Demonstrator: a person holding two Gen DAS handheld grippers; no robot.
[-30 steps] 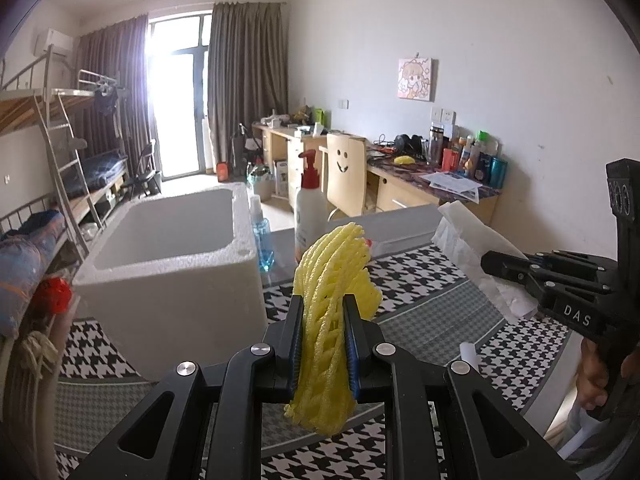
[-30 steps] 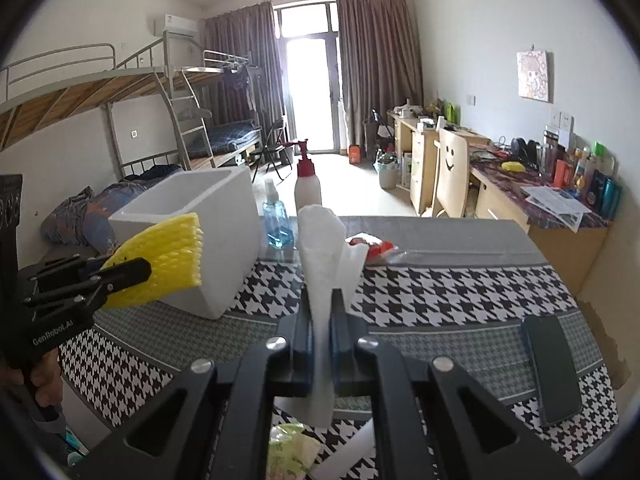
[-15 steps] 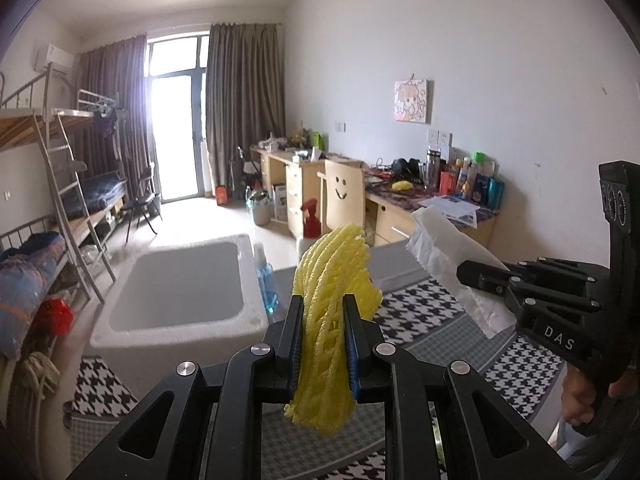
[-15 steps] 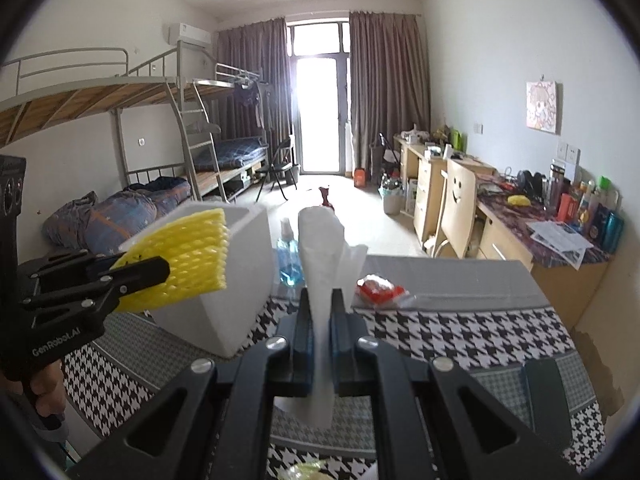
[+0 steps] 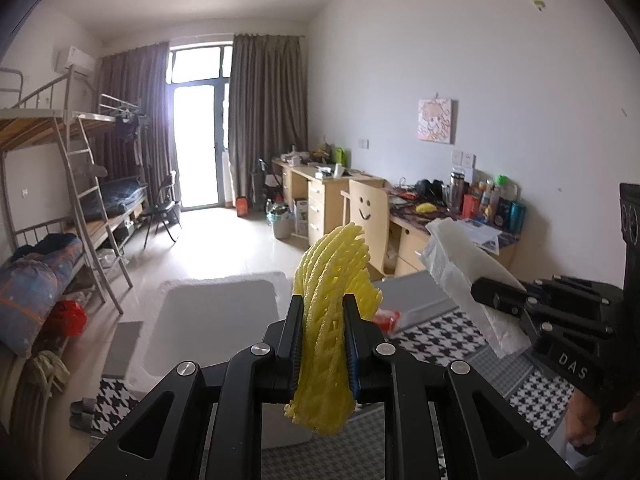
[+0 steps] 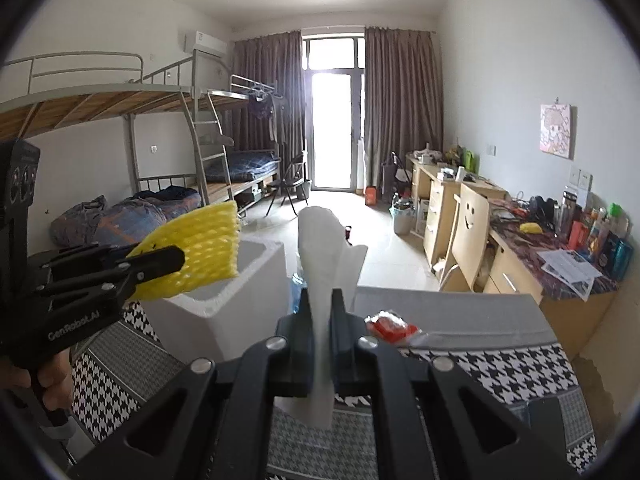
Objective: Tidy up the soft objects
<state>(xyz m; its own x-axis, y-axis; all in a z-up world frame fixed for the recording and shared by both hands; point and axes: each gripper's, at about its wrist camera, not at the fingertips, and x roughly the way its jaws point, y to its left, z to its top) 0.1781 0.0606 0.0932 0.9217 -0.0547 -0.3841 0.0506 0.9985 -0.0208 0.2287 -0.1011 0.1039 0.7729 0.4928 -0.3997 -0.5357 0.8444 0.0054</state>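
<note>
Left gripper (image 5: 323, 344): jaws clamped on yellow foam net (image 5: 332, 300), pointing slightly downward. Right gripper (image 6: 321, 330): jaws pinched nearly closed on white foam sheet (image 6: 326, 264), same shallow downward pitch. Both side by side at similar height. Bare fingers (image 6: 40, 376) wrap the left handle.

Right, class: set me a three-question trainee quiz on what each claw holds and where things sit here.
1. True or false: the left claw is shut on the yellow foam net.
2. What does the right claw grip? A) a white tissue B) a phone C) a bottle
3. Fill in: the red packet lies on the ____.

Key: 1 true. 2 A, the white tissue. 3 table, right of the white foam box.
</note>
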